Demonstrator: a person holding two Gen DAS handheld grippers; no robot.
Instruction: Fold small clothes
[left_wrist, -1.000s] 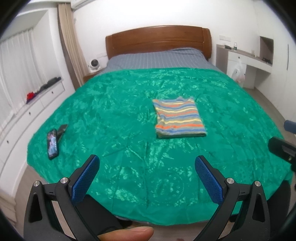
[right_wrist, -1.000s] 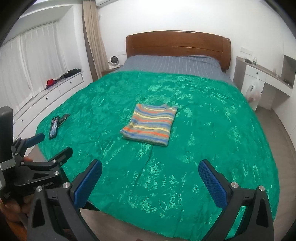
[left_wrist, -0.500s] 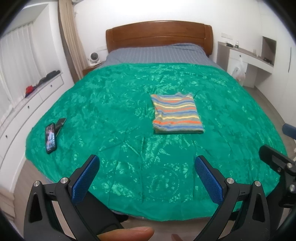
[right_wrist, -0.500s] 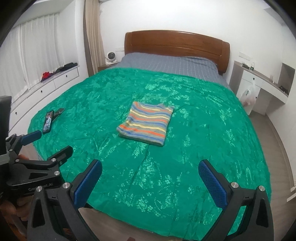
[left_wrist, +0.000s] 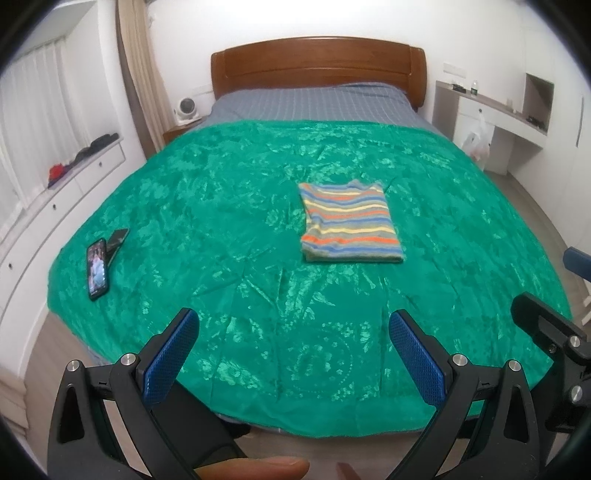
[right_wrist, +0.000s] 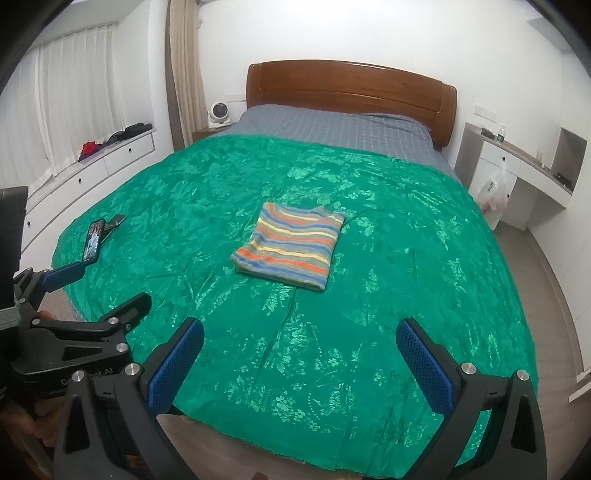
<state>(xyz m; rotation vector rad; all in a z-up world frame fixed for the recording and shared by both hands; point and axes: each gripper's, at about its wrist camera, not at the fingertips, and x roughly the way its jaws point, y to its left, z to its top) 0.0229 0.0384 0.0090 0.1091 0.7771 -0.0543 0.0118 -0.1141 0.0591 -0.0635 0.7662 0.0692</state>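
A striped garment (left_wrist: 349, 223), folded into a neat rectangle, lies near the middle of the green bedspread (left_wrist: 229, 192); it also shows in the right wrist view (right_wrist: 291, 245). My left gripper (left_wrist: 293, 338) is open and empty, held off the foot of the bed, well short of the garment. My right gripper (right_wrist: 299, 345) is open and empty, also back from the foot edge. The left gripper's body shows at the left of the right wrist view (right_wrist: 74, 332).
A phone (left_wrist: 96, 267) and a dark object (left_wrist: 117, 239) lie on the bedspread's left side. White drawers (left_wrist: 55, 199) run along the left wall. A desk with a hanging plastic bag (left_wrist: 478, 142) stands at right. A wooden headboard (left_wrist: 317, 64) is at the back.
Both grippers have pulled back and up from the bed, so the bed and garment look farther away. Jaws stay open. The garment has not moved.
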